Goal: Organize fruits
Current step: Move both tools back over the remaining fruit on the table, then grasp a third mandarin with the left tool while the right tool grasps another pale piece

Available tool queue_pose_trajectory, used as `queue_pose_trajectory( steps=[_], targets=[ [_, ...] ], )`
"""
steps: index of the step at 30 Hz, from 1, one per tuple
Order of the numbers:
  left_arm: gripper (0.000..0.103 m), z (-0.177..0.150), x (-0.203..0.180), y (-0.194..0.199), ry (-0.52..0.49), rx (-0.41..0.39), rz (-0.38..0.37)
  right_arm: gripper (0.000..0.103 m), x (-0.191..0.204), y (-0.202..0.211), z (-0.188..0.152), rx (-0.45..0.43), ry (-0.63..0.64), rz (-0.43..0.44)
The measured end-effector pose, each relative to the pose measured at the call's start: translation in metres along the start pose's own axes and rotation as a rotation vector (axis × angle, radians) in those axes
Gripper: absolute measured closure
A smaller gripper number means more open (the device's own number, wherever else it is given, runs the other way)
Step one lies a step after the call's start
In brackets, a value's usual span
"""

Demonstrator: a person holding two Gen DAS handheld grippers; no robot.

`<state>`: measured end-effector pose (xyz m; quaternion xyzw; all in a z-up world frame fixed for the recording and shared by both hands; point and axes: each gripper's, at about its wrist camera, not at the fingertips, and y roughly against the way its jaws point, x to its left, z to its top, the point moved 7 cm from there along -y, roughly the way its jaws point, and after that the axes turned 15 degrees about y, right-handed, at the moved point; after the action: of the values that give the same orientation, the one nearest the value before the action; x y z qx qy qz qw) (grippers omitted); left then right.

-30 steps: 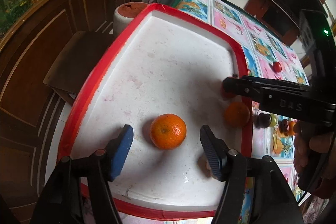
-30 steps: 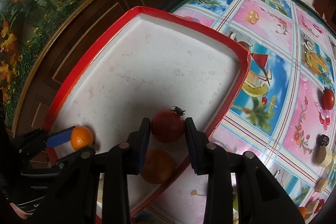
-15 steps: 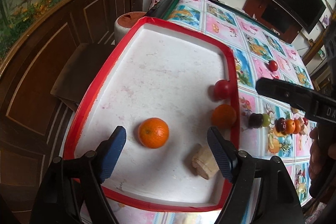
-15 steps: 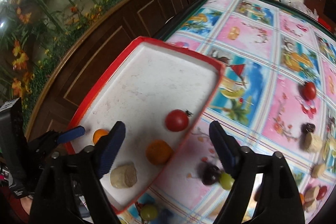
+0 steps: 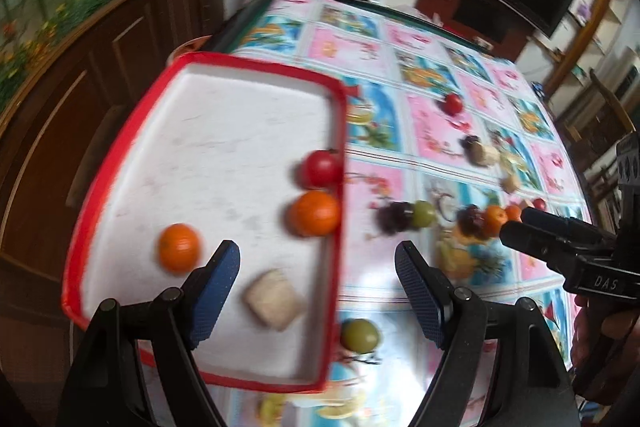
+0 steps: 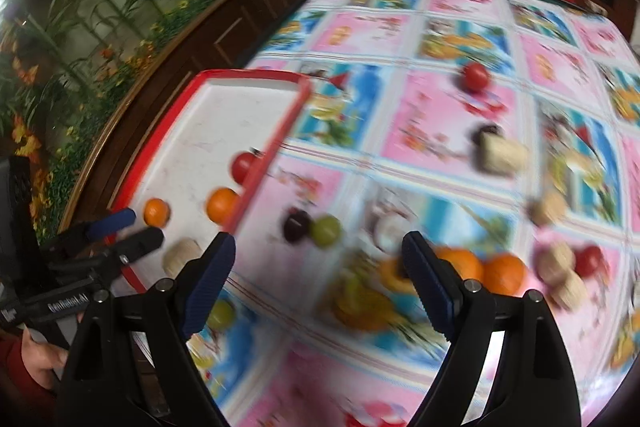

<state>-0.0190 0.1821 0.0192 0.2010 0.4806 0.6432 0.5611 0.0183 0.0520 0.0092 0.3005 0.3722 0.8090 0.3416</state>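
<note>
Fingers (image 5: 216, 291) spread — round, glossy tomato (image 5: 321, 169), seemingly stemmed.

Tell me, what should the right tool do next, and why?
Probably lower the right tool toward the dark grape and green grape just ahead. It is open and empty, the red tomato already sits in the tray, and these grapes lie closest on the tablecloth.

red-rimmed white tray (image 5: 120, 155), seemingly speckled
</note>
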Motion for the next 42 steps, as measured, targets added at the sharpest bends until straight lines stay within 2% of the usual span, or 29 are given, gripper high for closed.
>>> queue_pose_trajectory(
  steps=[8,13,19,23,27,32,38,42],
  targets=[
    [0.023,-0.013,-0.047,-0.024,-0.086,0.071,-0.044,0.017,-0.055,0.033,-0.053,0.009,-0.140,-0.087],
    [0.023,-0.023,-0.076,-0.037,-0.132,0.120,-0.082,0.017,-0.085,0.047,-0.075,0.006,-0.217,-0.134],
    [0.023,-0.036,-0.136,-0.047,-0.306,0.146,-0.164,0.017,-0.111,0.061,-0.086,-0.012,-0.256,-0.181],
    [0.023,-0.040,-0.174,-0.058,-0.471,0.143,-0.192,0.018,-0.132,0.065,-0.092,-0.009,-0.306,-0.201],
    [0.024,-0.041,-0.192,-0.076,-0.557,0.181,-0.190,0.034,-0.148,0.057,-0.093,0.015,-0.350,-0.190],
    [0.028,-0.044,-0.199,-0.091,-0.603,0.213,-0.177,0.048,-0.155,0.046,-0.090,0.013,-0.400,-0.155],
    [0.028,-0.047,-0.195,-0.100,-0.623,0.247,-0.163,0.053,-0.157,0.036,-0.088,0.038,-0.375,-0.166],
    [0.035,-0.050,-0.190,-0.101,-0.644,0.262,-0.163,0.056,-0.157,0.035,-0.089,0.039,-0.369,-0.161]
  ],
)
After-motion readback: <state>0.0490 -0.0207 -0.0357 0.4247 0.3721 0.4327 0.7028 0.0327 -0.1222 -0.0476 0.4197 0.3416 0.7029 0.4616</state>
